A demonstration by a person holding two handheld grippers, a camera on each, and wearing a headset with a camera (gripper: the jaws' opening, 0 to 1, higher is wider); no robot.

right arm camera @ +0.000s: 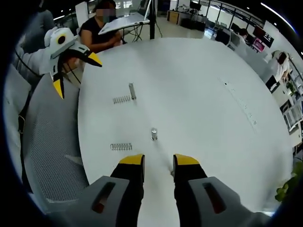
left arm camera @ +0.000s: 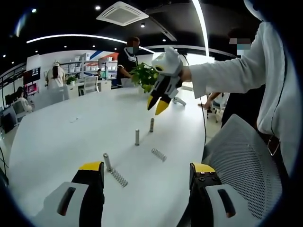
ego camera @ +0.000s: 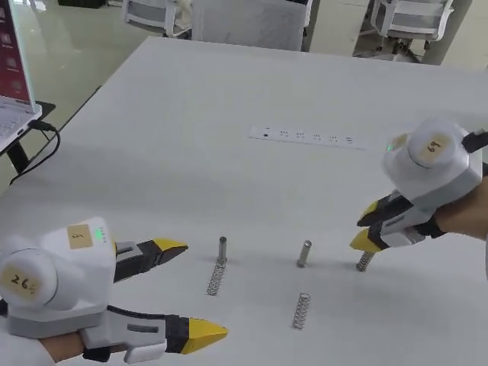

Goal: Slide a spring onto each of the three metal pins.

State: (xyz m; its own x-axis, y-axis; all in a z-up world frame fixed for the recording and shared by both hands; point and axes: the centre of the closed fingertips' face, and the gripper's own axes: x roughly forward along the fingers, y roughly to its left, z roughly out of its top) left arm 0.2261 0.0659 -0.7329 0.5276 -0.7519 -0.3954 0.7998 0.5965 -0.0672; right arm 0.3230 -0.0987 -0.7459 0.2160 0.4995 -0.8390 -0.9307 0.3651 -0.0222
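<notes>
Right of the bare middle pin (ego camera: 304, 253), the right gripper (ego camera: 366, 229) hovers with its jaws narrow and empty, just above the spring-wrapped pin (ego camera: 364, 261). Left of the middle pin, the left gripper (ego camera: 203, 289) gapes wide near a loose spring (ego camera: 216, 279) that lies at the foot of the left pin (ego camera: 223, 248). A second spring (ego camera: 302, 310) lies just in front of the middle pin.

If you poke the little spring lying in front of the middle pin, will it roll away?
Probably. The spring lies on its side on the smooth white table, so a sideways nudge could roll it. Its thin open coils look light and squashy, so a hard pinch might flick it away.
</notes>
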